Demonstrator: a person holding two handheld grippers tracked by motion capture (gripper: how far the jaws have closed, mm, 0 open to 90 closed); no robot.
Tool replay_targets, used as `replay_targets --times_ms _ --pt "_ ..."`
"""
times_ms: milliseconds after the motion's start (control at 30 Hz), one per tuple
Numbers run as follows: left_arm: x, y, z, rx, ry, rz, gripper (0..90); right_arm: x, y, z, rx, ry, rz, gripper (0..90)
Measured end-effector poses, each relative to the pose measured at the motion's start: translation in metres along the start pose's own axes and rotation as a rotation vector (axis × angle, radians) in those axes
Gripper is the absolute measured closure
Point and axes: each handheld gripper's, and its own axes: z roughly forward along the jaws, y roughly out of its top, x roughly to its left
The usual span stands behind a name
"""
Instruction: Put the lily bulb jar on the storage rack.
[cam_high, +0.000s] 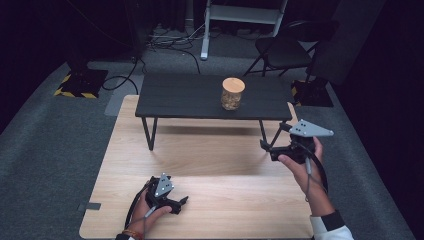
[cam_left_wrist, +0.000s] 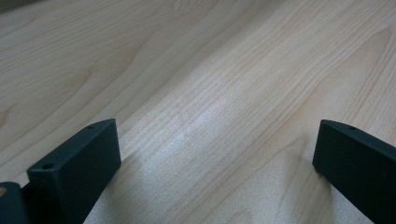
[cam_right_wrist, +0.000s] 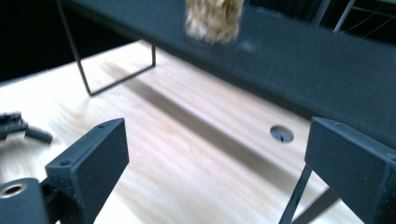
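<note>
While the black shelf (cam_high: 200, 97) at upper centre of the high view carries the jar (cam_high: 232, 93) untouched, we judge the work barely begun. Our right gripper (cam_high: 268, 146), jaws spread and empty, points toward it from mid-right; our left gripper (cam_high: 181, 201), likewise released, rests at lower left.

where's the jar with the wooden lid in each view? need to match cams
High view: jar stands upright on the black raised shelf, right of its centre, ahead of the right tongs.
Left gripper view: not in it; open jaws over the light wooden table.
Right gripper view: jar's lower part at top centre, on the shelf, lid cut off by the frame.
Shared landmark: the light wooden table, seen in all three.
</note>
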Motion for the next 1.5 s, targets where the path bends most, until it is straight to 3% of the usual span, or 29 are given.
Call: replay_targets --times_ms 333,500,700,933,1333,1500 --pt "0.000 0.000 0.000 -0.001 0.000 0.000 0.8 0.026 -0.060 -0.005 0.065 -0.017 -0.042 5.9" --pt "0.000 0.000 0.000 -0.001 0.000 0.000 0.9 0.031 -0.091 -0.004 0.102 0.000 -0.014 5.9" --pt "0.000 0.000 0.000 -0.001 0.000 0.000 0.8 0.038 -0.117 -0.001 0.145 0.001 -0.016 5.9" --pt "0.000 0.000 0.000 -0.001 0.000 0.000 0.9 0.045 -0.135 0.007 0.211 0.007 -0.039 6.0" --pt "0.000 0.000 0.000 0.000 0.001 0.002 0.8 0.038 -0.164 0.014 0.275 0.024 0.047 5.8" --pt "0.000 0.000 0.000 -0.001 0.000 0.000 0.9 0.032 -0.172 0.012 0.256 0.034 0.087 4.9"
